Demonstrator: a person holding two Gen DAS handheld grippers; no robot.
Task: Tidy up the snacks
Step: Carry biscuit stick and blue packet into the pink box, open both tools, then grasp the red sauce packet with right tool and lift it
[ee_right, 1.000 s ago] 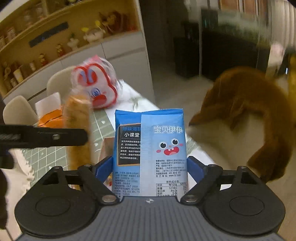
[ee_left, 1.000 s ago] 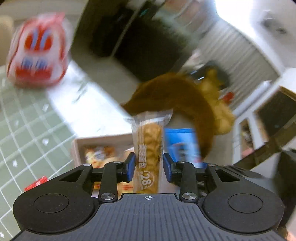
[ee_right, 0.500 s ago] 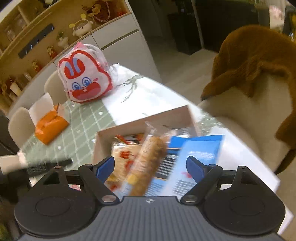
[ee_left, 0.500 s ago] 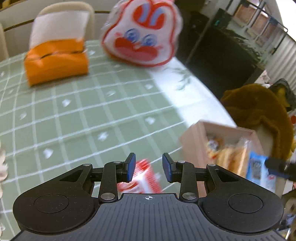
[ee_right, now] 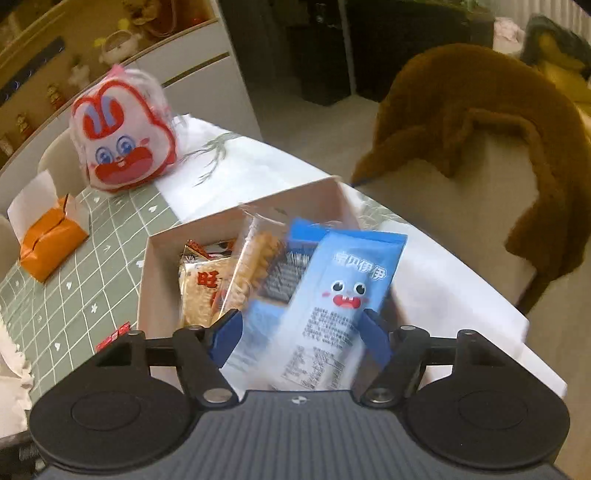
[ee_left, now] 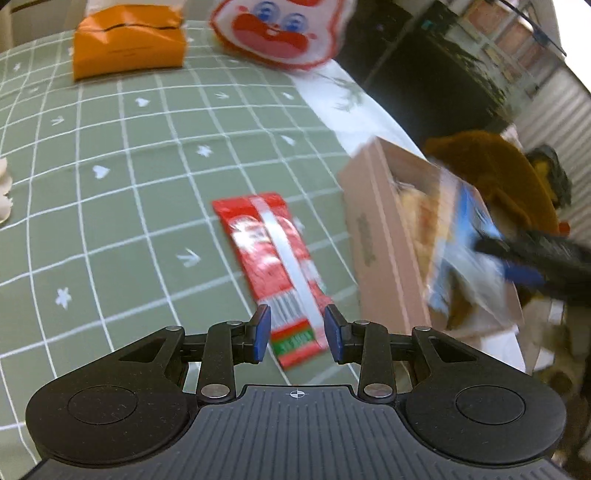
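A red snack packet [ee_left: 275, 258] lies flat on the green checked tablecloth [ee_left: 122, 177]. My left gripper [ee_left: 297, 334] hovers open over its near end, pads on either side and clear of it. To its right stands a pink cardboard box [ee_left: 376, 236] holding several snacks. In the right wrist view the same box [ee_right: 159, 266] holds a biscuit packet [ee_right: 251, 266] and a cracker packet [ee_right: 201, 291]. My right gripper [ee_right: 299, 334] is over the box, jaws closing on a blue snack packet [ee_right: 343, 291] that leans into the box, pads at both its edges.
An orange tissue box [ee_left: 127, 38] and a red-and-white rabbit-face bag [ee_left: 280, 27] sit at the table's far side. A chair with a brown furry coat [ee_right: 480, 122] stands past the table's right edge. White tablecloth [ee_right: 258, 166] borders the green part.
My left gripper let the biscuit packet go into the box, swung left and sank over the red packet. My right gripper came down over the box with the blue packet and its jaws narrowed.
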